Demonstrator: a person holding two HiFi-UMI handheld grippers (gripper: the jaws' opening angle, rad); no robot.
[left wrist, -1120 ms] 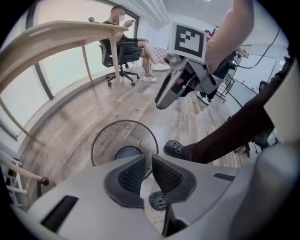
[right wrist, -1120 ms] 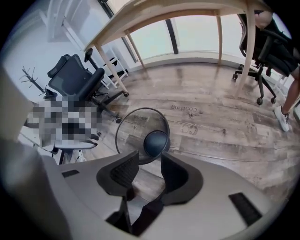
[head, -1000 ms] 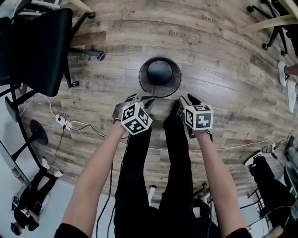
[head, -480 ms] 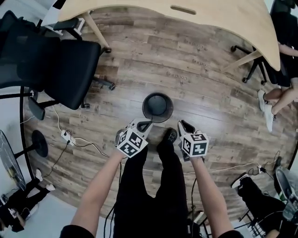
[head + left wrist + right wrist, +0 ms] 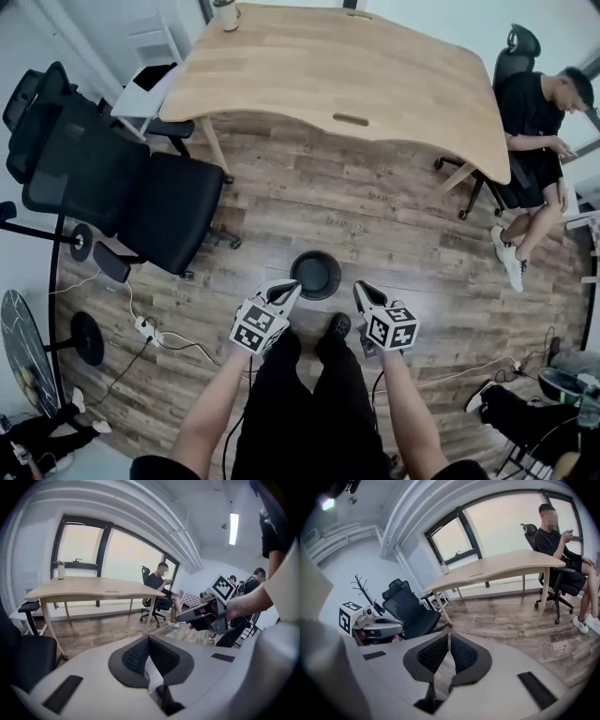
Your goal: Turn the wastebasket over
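Head view shows left gripper (image 5: 289,288) and right gripper (image 5: 364,291) clenched empty near basket (image 5: 316,275), top end unclear, so check before gripping

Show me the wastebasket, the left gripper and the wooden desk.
wastebasket (image 5: 316,273): head view, its round top.
left gripper (image 5: 292,287): head view, closed fingertips.
wooden desk (image 5: 375,75): head view, bare tabletop.

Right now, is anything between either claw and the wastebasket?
Nothing visible. In the head view the wastebasket stands alone on bare floor, just ahead of the left claw and right claw, both shut and empty.
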